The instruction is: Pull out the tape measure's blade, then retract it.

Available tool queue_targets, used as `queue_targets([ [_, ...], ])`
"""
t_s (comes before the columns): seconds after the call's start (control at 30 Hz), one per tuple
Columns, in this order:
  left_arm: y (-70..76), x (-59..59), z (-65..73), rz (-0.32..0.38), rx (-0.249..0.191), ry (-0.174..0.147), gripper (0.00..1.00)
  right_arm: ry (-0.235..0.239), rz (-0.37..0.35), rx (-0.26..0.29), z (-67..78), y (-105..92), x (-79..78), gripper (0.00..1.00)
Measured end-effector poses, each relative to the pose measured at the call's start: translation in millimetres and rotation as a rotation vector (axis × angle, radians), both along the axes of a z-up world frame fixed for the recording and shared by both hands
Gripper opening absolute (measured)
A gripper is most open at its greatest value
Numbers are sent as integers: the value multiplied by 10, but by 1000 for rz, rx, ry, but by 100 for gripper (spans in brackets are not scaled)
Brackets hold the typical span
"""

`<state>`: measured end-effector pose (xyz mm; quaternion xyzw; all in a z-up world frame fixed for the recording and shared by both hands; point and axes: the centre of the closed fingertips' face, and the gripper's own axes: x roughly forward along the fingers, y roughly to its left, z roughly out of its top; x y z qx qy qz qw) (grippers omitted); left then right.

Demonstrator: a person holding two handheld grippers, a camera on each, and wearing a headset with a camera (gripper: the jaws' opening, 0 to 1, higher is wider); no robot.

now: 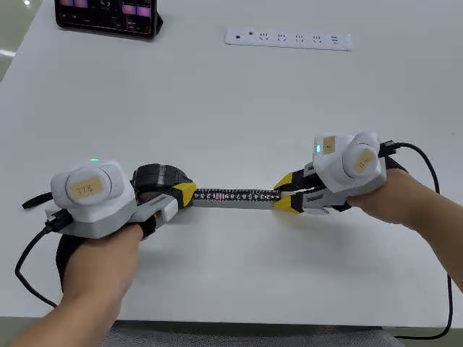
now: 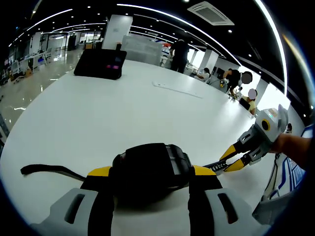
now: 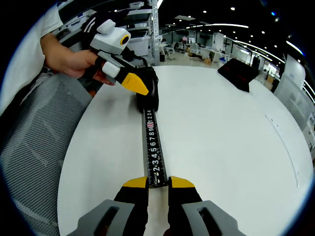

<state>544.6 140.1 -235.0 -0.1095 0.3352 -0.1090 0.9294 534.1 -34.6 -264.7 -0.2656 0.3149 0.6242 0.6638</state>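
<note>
A black tape measure case (image 1: 160,180) sits on the white table, and my left gripper (image 1: 181,194) is shut on it; in the left gripper view the case (image 2: 150,169) is wedged between the yellow-tipped jaws. The blade (image 1: 235,196) is drawn out a short way to the right, its numbers facing up (image 3: 153,147). My right gripper (image 1: 284,195) is shut on the blade's end (image 3: 157,181), which sits between its yellow fingertips (image 3: 134,183). The left gripper (image 3: 129,78) and case (image 3: 147,91) show at the far end of the blade in the right gripper view.
A white power strip (image 1: 288,37) lies at the back of the table and a dark tablet stand (image 1: 108,16) at the back left. A black strap (image 2: 47,169) trails from the case. A grey mesh chair (image 3: 34,147) is near the table's front edge. People sit at a distance.
</note>
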Motion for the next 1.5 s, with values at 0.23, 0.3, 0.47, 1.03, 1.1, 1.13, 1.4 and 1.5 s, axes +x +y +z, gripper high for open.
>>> queue_targets([
  [0.23,-4,-3,3,-2,-1,-1,56,12,0,14,-10,88,2,11],
  [0.3,-6,-4,3,-3,-3,-1,56,16,0,19,-6,113,-3,11],
  [0.47,-7,-5,2,-4,-6,-2,56,23,6,30,1,189,-11,11],
  [1.03,-5,-6,4,-6,-18,0,56,39,34,68,12,514,-46,11],
  [1.1,-4,-7,4,-7,-17,0,56,41,38,70,11,545,-51,11],
  [1.13,-4,-7,4,-7,-18,0,56,41,39,71,12,556,-51,11],
  [1.4,0,-4,1,-7,-21,0,56,49,45,92,5,678,-40,11],
  [1.5,-2,-5,0,-8,-20,-1,56,52,45,99,6,716,-47,11],
])
